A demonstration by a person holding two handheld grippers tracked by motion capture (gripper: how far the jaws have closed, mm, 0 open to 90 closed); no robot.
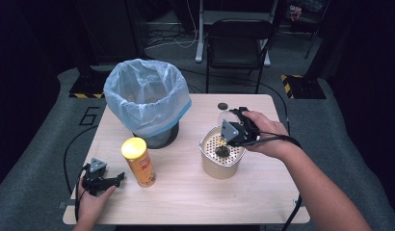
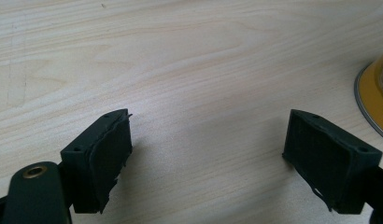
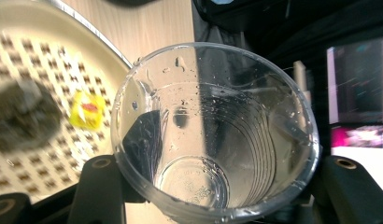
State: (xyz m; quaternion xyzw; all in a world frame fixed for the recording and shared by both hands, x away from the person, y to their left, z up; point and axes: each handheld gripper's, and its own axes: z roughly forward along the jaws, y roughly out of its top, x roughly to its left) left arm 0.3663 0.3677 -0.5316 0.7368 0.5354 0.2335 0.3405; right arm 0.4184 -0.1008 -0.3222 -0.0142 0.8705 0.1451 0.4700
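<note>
My right gripper (image 1: 232,124) (image 3: 213,175) is shut on a clear plastic cup (image 1: 224,116) (image 3: 213,135), held tilted on its side just above a beige pot with a perforated strainer insert (image 1: 221,162) (image 3: 21,28). Droplets cling inside the cup, which holds no liquid. On the strainer lie a dark wet tea bag (image 1: 221,151) (image 3: 21,114) and its yellow tag (image 3: 88,109). My left gripper (image 1: 111,181) (image 2: 208,154) rests open on the wooden table (image 1: 186,192) at the front left, with nothing between its pads (image 2: 110,163).
A yellow chips can (image 1: 139,162) (image 2: 374,98) stands upright just right of the left gripper. A bin lined with a pale blue bag (image 1: 147,96) stands at the back left. A small dark disc (image 1: 222,106) lies near the far edge. A black chair (image 1: 239,43) stands beyond the table.
</note>
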